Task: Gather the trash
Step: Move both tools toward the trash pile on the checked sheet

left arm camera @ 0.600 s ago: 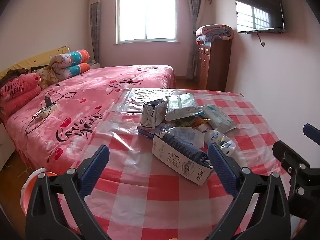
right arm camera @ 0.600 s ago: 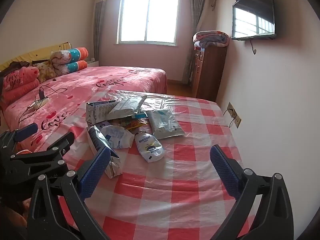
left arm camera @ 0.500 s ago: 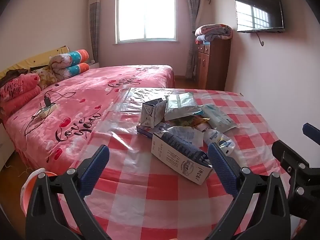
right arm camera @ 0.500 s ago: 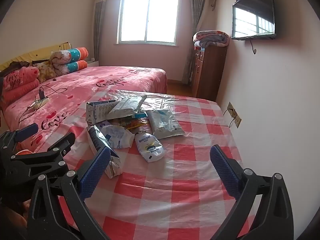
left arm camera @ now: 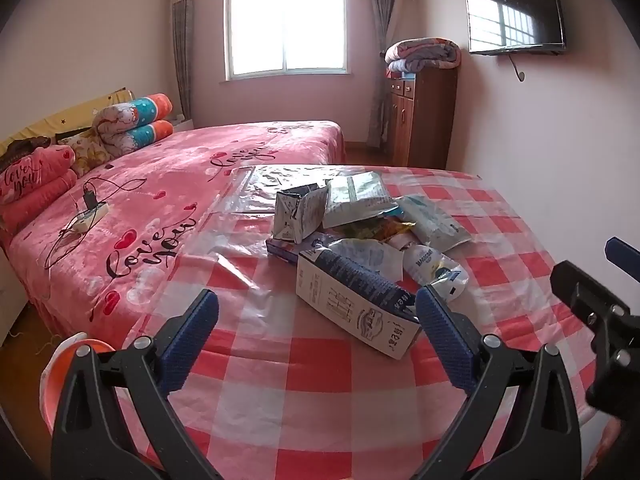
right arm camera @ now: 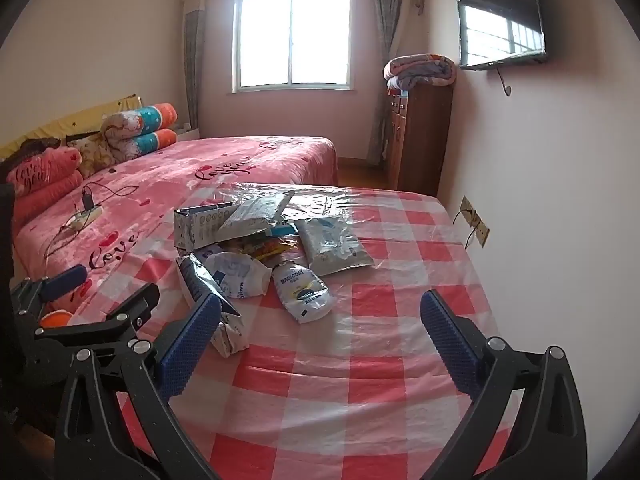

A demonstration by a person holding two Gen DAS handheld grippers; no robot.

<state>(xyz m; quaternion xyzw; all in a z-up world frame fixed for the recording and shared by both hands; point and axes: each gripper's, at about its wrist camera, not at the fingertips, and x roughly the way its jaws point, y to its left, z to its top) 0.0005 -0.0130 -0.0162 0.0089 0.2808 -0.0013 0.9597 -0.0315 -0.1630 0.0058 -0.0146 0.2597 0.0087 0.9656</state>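
Both grippers hang over the near edge of the table [right arm camera: 400,420], jaws spread wide and empty: the left gripper [left arm camera: 316,332] faces the carton [left arm camera: 356,304], the right gripper [right arm camera: 320,336] the white pouch [right arm camera: 302,286]. Beyond lies the rest of the trash [right arm camera: 260,236], heaped mid-table. Nothing is picked yet, I judge; the next move is reaching in and closing on the nearest piece. An orange bin [left arm camera: 60,364] shows down left.

window [left arm camera: 285,20] bright | walls pale | pink bed [left arm camera: 192,184] | wooden cabinet [left arm camera: 424,116] | wall TV [left arm camera: 516,12]
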